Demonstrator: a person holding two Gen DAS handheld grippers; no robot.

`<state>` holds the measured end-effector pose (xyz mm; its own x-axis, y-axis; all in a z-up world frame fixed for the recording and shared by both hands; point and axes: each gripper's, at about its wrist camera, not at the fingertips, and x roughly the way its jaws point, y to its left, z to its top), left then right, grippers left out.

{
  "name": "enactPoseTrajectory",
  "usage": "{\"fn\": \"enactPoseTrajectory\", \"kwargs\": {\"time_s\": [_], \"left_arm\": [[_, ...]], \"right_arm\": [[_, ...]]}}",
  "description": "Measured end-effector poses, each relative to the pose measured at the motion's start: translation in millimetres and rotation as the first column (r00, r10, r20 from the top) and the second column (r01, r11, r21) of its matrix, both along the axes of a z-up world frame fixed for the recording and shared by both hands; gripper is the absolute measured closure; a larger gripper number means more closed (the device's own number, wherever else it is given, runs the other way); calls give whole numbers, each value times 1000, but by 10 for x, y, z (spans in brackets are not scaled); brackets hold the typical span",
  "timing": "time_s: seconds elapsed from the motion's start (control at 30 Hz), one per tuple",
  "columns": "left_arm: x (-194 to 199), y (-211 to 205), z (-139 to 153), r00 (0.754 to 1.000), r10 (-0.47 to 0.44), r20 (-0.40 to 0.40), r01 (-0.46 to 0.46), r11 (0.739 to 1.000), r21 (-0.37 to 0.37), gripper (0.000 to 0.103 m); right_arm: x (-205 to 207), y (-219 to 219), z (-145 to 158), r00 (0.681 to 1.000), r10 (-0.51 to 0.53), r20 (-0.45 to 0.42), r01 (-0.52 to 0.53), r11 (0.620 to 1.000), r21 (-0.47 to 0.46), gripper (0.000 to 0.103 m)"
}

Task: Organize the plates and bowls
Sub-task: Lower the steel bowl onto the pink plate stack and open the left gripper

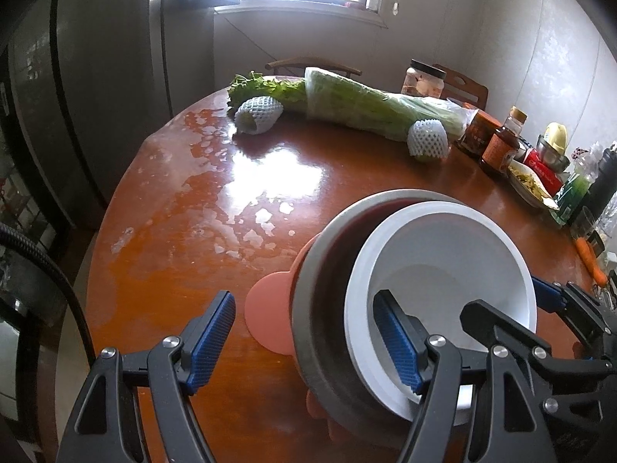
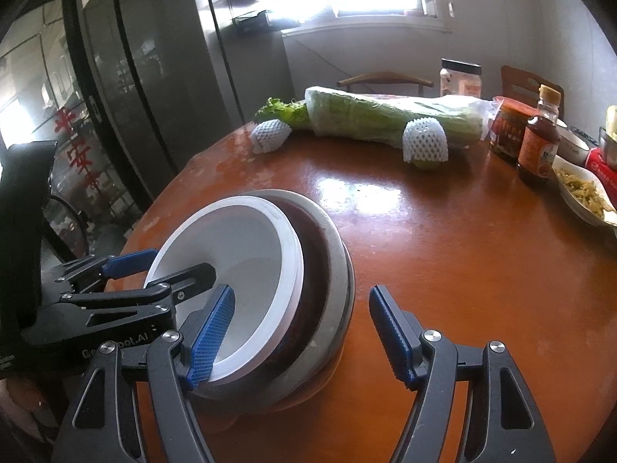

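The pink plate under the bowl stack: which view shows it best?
The left wrist view: the pink plate sticks out clearly beside the metal bowl. In the right wrist view only a thin sliver shows beneath the stack.

My white bowl [image 1: 443, 270] sits nested inside a dark red bowl [image 1: 335, 270], which sits inside a grey metal bowl [image 1: 308, 332]. The white one is pushed off-centre, toward one side of the stack. All three are upright on a pink plate [image 1: 268, 312] near the table [image 1: 193, 231] edge.
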<state>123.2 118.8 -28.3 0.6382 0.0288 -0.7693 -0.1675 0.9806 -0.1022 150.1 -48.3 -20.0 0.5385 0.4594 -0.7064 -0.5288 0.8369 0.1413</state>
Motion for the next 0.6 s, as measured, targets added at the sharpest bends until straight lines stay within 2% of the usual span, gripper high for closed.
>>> {"fn": "enactPoseTrajectory", "kwargs": {"time_s": [0.6], "left_arm": [[-83,56,85,1000,0,26,0,1000,3,30]], "right_arm": [[-7,46,21,1000,-8,18,8,1000,-27,28]]}}
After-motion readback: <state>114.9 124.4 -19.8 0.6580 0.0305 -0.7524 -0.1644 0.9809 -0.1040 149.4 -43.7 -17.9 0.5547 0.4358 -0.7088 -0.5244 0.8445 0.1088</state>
